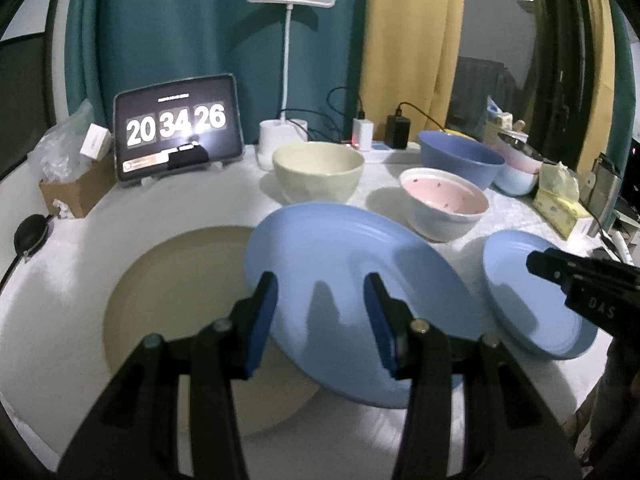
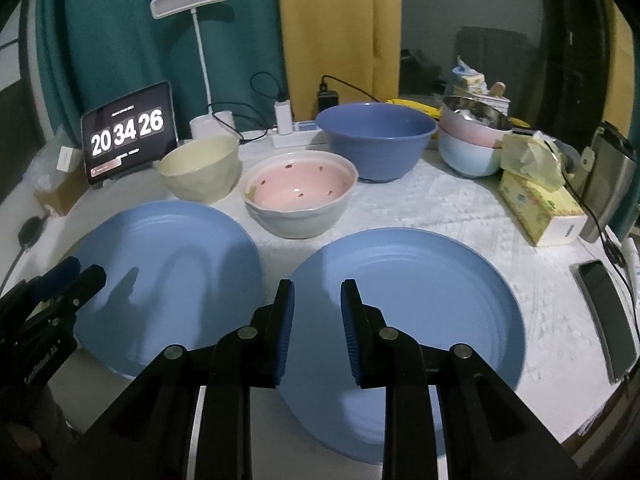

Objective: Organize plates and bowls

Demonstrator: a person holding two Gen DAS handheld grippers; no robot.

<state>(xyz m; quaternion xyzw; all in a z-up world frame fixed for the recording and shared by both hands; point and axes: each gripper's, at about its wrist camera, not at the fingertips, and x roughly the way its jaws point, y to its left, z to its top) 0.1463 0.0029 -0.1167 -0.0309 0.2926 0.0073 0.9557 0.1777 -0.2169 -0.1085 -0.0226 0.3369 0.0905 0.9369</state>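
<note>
1. white table point(image 2: 420, 208) stands before teal and yellow curtains, with a tablet clock point(image 2: 129, 133) at the back left.
2. left gripper point(image 1: 320, 300) hangs with its jaws spread over the left blue plate point(image 1: 340, 280), which overlaps a beige plate point(image 1: 176, 300).
3. right gripper point(image 2: 318, 308) is likewise parted, holding nothing, above the right blue plate point(image 2: 420, 300).
4. cream bowl point(image 2: 200, 168), pink bowl point(image 2: 300, 196) and dark blue bowl point(image 2: 376, 140) sit behind the plates.
</note>
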